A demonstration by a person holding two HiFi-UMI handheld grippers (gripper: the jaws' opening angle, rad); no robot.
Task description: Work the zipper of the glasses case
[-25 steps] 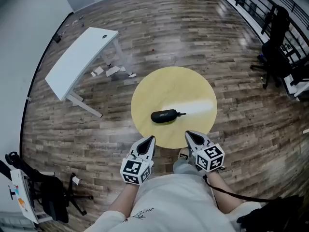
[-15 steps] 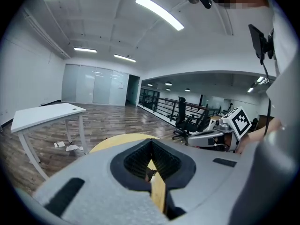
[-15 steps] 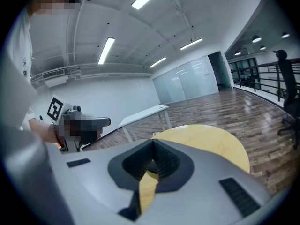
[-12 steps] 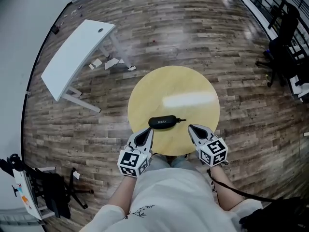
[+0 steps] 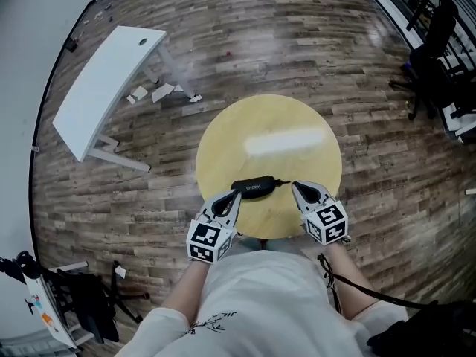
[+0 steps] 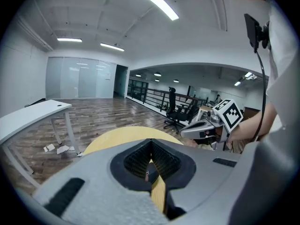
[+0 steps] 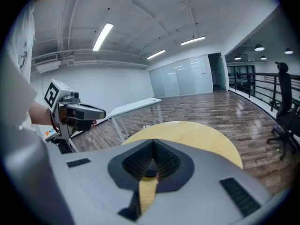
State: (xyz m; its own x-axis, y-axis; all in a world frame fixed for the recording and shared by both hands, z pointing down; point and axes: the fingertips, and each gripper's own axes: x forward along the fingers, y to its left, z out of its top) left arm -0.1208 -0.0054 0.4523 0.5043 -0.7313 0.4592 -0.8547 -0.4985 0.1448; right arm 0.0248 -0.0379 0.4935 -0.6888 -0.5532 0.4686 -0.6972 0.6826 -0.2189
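A black oval glasses case (image 5: 253, 187) lies near six o'clock on a round yellow table (image 5: 275, 117). The left gripper (image 5: 235, 195) sits at its eight o'clock and the right gripper (image 5: 296, 187) at three. Both have their jaws closed and empty.

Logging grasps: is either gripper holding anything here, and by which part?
Nothing is held: left gripper and right gripper are shut, empty, either side of the glasses case.

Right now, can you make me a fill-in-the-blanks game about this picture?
The case lies on a round ____ table. The case's colour is ____. A ____ desk stands off to the side. The floor is made of ____.
Missing words: yellow; black; white; wood.
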